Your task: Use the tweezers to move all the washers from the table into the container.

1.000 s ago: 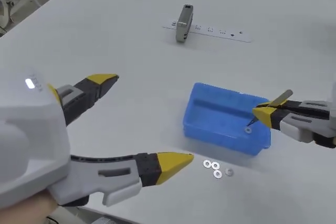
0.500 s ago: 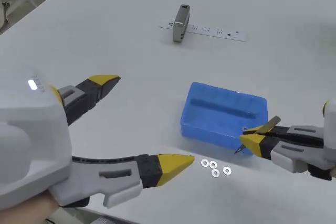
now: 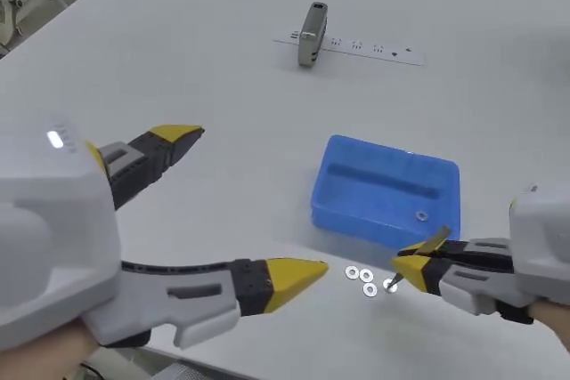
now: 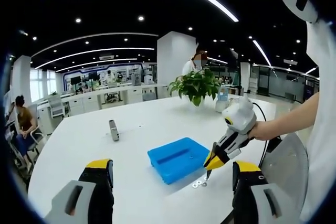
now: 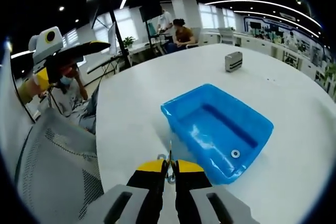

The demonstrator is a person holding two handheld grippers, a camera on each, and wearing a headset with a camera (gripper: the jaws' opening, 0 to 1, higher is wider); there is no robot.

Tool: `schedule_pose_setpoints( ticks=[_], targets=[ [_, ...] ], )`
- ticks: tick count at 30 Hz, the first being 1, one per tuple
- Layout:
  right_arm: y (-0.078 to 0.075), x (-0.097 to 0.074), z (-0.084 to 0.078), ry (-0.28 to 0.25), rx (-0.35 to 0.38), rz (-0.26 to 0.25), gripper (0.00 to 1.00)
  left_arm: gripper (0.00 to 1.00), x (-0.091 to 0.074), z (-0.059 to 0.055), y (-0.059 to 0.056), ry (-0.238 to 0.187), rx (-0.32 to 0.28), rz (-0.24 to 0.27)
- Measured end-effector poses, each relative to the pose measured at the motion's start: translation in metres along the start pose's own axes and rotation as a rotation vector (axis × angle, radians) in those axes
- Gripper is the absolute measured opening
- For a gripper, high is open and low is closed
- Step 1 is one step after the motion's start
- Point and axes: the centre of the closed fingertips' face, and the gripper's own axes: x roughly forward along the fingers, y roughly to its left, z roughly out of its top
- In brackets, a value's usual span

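Note:
Several small metal washers (image 3: 366,278) lie in a cluster on the white table, just in front of the blue container (image 3: 385,186). One washer (image 3: 421,215) lies inside it, near its right end. My right gripper (image 3: 410,264) is shut on the tweezers (image 3: 434,242), whose tip is down at the rightmost washer of the cluster. From the right gripper view the tweezers (image 5: 170,153) point at the washers (image 5: 161,157) before the container (image 5: 218,121). My left gripper (image 3: 239,205) hangs open and empty, left of the container. Its view shows the right gripper (image 4: 231,140) over the washers (image 4: 198,184).
A white power strip (image 3: 356,47) with a grey adapter (image 3: 312,35) plugged in lies at the far side of the table (image 3: 223,68). A mesh chair (image 5: 58,171) stands beside the table's edge. People and desks fill the room behind.
My right gripper has drawn back from over the container toward me and lowered the tweezers' tip to the washers on the table. The left gripper has stayed still.

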Motion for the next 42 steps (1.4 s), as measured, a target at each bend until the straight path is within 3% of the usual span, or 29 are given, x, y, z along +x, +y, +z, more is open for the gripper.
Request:
schedule_pose_setpoints(
  ticks=[11,16,22,27,33,35,42],
  targets=[
    [0.004,-0.002,-0.006,0.02,-0.038,0.007,0.03,0.96,-0.001,-0.002,-0.001,0.006,0.003,-0.003],
    [0.015,-0.004,-0.013,0.077,-0.237,0.004,0.03,0.96,-0.001,-0.002,0.0,0.009,0.007,0.002],
    [0.018,0.0,-0.011,0.082,-0.286,-0.001,0.03,0.96,0.0,-0.003,-0.003,0.016,0.012,-0.007],
    [0.015,0.002,-0.009,0.067,-0.272,-0.012,0.03,0.96,0.001,0.0,-0.003,0.008,0.01,-0.002],
    [0.004,-0.001,-0.006,-0.013,-0.051,-0.028,0.02,0.96,0.0,-0.001,-0.003,0.009,0.005,-0.003],
    [0.001,-0.003,-0.007,-0.02,-0.007,-0.028,0.02,0.96,0.0,-0.001,-0.004,0.007,0.003,-0.005],
    [0.001,-0.012,0.0,-0.028,-0.004,-0.031,0.02,0.96,0.0,-0.001,-0.002,0.002,-0.006,-0.002]
  ],
)
